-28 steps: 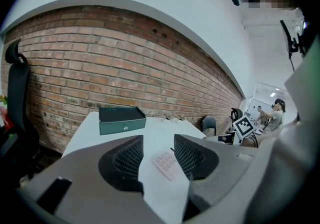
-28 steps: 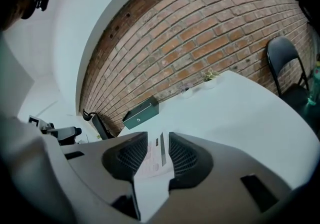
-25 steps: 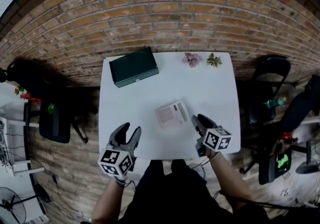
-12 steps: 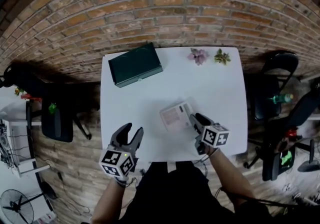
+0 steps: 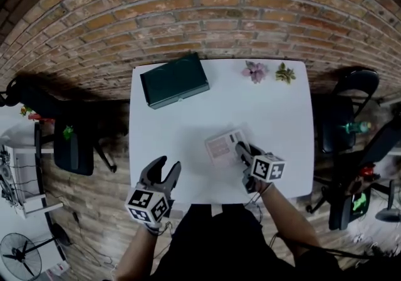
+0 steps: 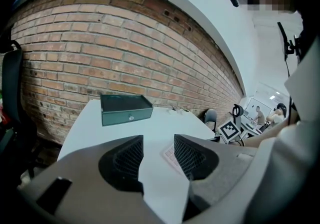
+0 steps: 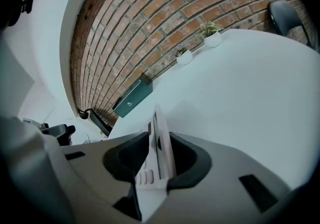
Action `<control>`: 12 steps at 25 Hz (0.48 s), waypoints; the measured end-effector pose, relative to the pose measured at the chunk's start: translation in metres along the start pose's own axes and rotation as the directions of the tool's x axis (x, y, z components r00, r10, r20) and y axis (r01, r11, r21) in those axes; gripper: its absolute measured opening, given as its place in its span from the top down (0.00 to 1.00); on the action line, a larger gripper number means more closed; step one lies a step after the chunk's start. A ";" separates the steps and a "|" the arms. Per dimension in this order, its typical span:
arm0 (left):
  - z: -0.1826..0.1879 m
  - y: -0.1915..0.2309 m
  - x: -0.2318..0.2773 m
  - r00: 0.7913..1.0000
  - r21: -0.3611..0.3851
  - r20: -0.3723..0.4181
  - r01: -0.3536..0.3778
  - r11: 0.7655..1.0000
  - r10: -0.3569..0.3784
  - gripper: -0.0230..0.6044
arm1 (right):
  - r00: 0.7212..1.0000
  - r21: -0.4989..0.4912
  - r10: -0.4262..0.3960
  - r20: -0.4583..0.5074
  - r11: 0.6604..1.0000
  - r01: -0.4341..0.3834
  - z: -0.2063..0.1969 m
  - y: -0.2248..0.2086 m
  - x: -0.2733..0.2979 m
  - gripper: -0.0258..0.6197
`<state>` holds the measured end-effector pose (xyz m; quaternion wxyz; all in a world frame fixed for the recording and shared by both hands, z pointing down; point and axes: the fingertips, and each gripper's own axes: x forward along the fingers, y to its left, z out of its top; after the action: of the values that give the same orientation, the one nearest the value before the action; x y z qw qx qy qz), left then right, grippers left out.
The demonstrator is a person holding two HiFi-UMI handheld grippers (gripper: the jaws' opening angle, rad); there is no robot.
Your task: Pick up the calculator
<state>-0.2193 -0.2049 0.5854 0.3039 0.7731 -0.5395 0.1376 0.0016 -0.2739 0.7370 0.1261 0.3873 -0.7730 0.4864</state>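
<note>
The pale calculator (image 5: 223,145) lies on the white table (image 5: 276,116), a little right of its middle. My right gripper (image 5: 241,149) reaches onto its right end. In the right gripper view the calculator (image 7: 156,135) stands edge-on between the jaws of that gripper (image 7: 158,155). These jaws have just been closing; the right pad is at its back, and a gap shows on the key side. My left gripper (image 5: 165,168) hovers open and empty at the near left edge, and the calculator (image 6: 169,155) shows beyond the jaws of the left gripper (image 6: 158,154).
A dark green box (image 5: 174,81) sits at the table's far left corner, against the brick wall. Two small potted plants (image 5: 255,71) (image 5: 286,73) stand at the far right. Black chairs (image 5: 341,116) (image 5: 72,148) flank the table.
My right gripper has moved forward and down until the calculator's right end sits between its jaws. The left gripper has sunk a little.
</note>
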 end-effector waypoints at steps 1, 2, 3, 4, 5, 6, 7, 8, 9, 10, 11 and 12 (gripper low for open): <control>0.000 0.001 -0.002 1.000 -0.001 0.002 -0.001 1.000 0.001 0.66 | 1.000 0.002 -0.005 -0.002 1.000 0.005 -0.001 0.000 0.000 0.78; 0.001 0.001 -0.003 1.000 -0.002 0.005 -0.001 1.000 0.001 0.66 | 1.000 0.002 -0.010 -0.004 1.000 0.010 -0.001 0.001 0.000 0.80; 0.001 0.002 -0.005 1.000 -0.004 0.007 -0.001 1.000 0.001 0.66 | 1.000 -0.001 -0.012 -0.003 1.000 0.012 -0.001 0.002 -0.001 0.81; 0.002 0.002 -0.006 1.000 -0.006 0.008 -0.002 1.000 0.002 0.66 | 1.000 -0.007 -0.010 0.000 1.000 0.010 0.000 0.003 -0.002 0.81; 0.002 0.001 -0.008 1.000 -0.008 0.006 -0.004 1.000 0.004 0.66 | 1.000 -0.015 -0.007 0.005 1.000 0.007 0.001 0.005 -0.003 0.82; 0.002 0.001 -0.009 1.000 -0.011 0.004 -0.005 1.000 0.005 0.66 | 1.000 -0.022 -0.003 0.009 1.000 0.003 0.001 0.008 -0.005 0.83; 0.002 0.000 -0.010 1.000 -0.012 0.004 -0.005 1.000 0.005 0.66 | 1.000 -0.028 0.001 0.012 1.000 -0.001 0.001 0.010 -0.007 0.84; 0.001 0.000 -0.011 1.000 -0.011 0.008 -0.003 1.000 0.003 0.66 | 1.000 -0.034 0.005 0.016 0.999 -0.005 0.001 0.014 -0.009 0.84; 0.001 -0.001 -0.012 1.000 -0.008 0.015 0.001 1.000 -0.001 0.66 | 1.000 -0.042 0.009 0.023 0.999 -0.008 0.002 0.018 -0.012 0.85; 0.001 -0.002 -0.013 1.000 -0.005 0.021 0.006 1.000 -0.006 0.66 | 0.999 -0.052 0.010 0.031 0.999 -0.008 0.003 0.021 -0.014 0.85; 0.001 -0.003 -0.014 1.000 -0.003 0.025 0.011 1.000 -0.011 0.66 | 0.999 -0.062 0.008 0.038 0.998 -0.005 0.003 0.023 -0.017 0.85; 0.001 -0.005 -0.015 0.999 -0.001 0.029 0.015 1.000 -0.015 0.66 | 0.999 -0.071 0.003 0.045 0.997 0.000 0.003 0.025 -0.019 0.85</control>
<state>-0.2203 -0.1927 0.5746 0.2975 0.7788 -0.5382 0.1239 -0.0027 -0.2616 0.7082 0.1221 0.3926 -0.7928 0.4499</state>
